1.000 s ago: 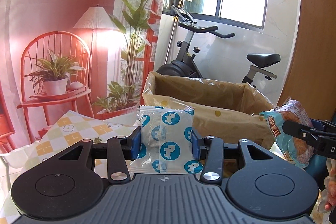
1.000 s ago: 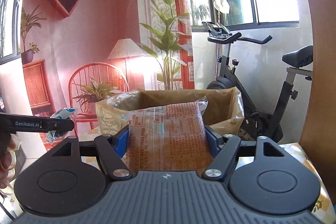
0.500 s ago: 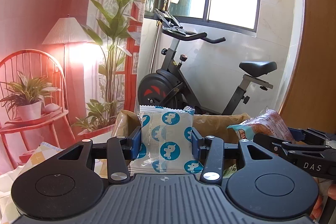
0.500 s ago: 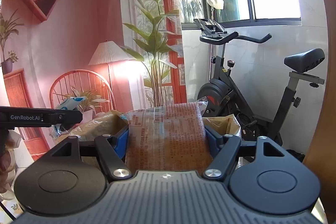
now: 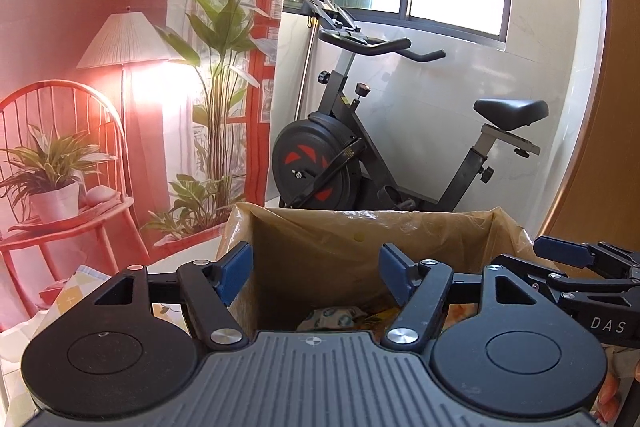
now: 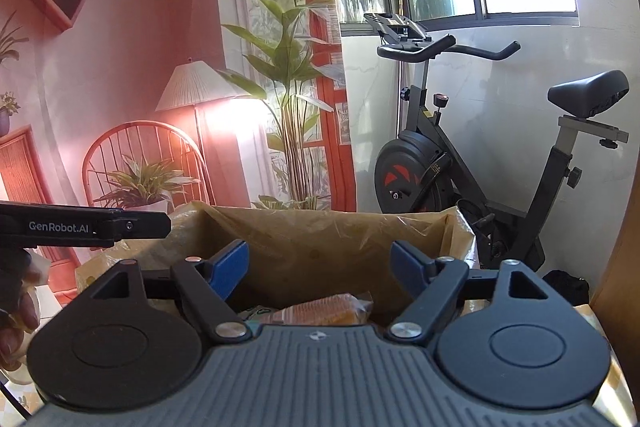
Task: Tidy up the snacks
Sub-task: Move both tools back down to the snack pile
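Observation:
A cardboard box (image 5: pixel 360 231) lined with yellowish plastic sits right ahead in both wrist views. My left gripper (image 5: pixel 316 273) hovers over its opening, jaws opening with nothing between them. Below it, inside the box, lies the white packet with blue dots (image 5: pixel 330 319). My right gripper (image 6: pixel 320 269) also hangs above the box (image 6: pixel 320 239), jaws opening and empty. The orange snack packet (image 6: pixel 332 309) rests inside the box under it. The right gripper's arm (image 5: pixel 580 267) shows at the right of the left wrist view; the left gripper's arm (image 6: pixel 88 225) crosses the left of the right wrist view.
An exercise bike (image 5: pixel 360 155) stands behind the box by a window. A backdrop with a red chair (image 5: pixel 60 163), lamp and plants is at the left. A checked tablecloth (image 5: pixel 76 291) covers the table. A wooden panel (image 6: pixel 624 247) rises at the right. A hand (image 6: pixel 16 307) grips the left tool.
Both grippers moved forward over the box and let go: the blue-dotted packet and the orange packet left the jaws and now lie inside the box. Both pairs of jaws stand wider.

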Motion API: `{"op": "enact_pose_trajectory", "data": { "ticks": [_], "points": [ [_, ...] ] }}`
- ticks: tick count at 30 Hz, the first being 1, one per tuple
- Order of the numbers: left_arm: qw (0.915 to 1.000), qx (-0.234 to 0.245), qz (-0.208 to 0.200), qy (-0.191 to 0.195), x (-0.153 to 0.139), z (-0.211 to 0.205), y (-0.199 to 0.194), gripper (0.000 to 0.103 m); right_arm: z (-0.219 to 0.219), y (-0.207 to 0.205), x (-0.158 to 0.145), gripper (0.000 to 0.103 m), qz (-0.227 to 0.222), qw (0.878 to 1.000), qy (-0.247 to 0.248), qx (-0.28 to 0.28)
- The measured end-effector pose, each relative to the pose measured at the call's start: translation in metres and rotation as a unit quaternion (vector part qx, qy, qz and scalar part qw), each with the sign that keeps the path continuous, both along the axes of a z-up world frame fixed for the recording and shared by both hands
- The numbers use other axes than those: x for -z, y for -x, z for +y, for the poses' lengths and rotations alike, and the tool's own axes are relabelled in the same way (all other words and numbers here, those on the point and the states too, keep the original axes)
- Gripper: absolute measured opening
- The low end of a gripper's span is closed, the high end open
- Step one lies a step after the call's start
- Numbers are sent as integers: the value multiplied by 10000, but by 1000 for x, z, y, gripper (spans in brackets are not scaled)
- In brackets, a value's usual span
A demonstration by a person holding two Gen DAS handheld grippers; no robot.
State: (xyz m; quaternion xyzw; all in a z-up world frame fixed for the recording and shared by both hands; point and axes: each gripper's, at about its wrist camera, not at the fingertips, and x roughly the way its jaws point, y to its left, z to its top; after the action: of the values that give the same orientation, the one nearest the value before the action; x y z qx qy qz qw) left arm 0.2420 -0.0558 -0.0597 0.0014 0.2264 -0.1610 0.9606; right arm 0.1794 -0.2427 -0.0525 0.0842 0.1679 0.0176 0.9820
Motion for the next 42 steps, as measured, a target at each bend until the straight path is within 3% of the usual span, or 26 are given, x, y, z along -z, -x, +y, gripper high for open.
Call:
{"op": "enact_pose_trajectory", "data": {
  "ticks": [9, 13, 15, 19, 30, 36, 42],
  "points": [
    [9995, -206, 17, 220, 14, 37, 61, 72, 15, 55, 15, 82, -250, 9989, -82, -382],
    [9975, -501, 296, 391, 37, 61, 84, 72, 21, 76, 33, 82, -148, 9987, -99, -475],
    [9952, -671, 506, 496, 47, 73, 92, 72, 24, 90, 39, 81, -306, 9984, -30, -466],
    [9925, -842, 796, 388, 62, 95, 109, 72, 30, 106, 45, 81, -321, 9981, 78, -525],
    [9871, -1244, 1003, -71, 57, 148, 145, 72, 35, 131, 96, 79, 272, 9973, -245, -640],
    [9787, -1669, 1188, -157, 65, 178, 180, 72, 37, 142, 131, 78, 684, 9945, -428, -668],
    [9787, -1660, 1203, -54, 91, 179, 188, 71, 47, 141, 154, 78, 824, 9913, 14, -1031]
  ]
}}
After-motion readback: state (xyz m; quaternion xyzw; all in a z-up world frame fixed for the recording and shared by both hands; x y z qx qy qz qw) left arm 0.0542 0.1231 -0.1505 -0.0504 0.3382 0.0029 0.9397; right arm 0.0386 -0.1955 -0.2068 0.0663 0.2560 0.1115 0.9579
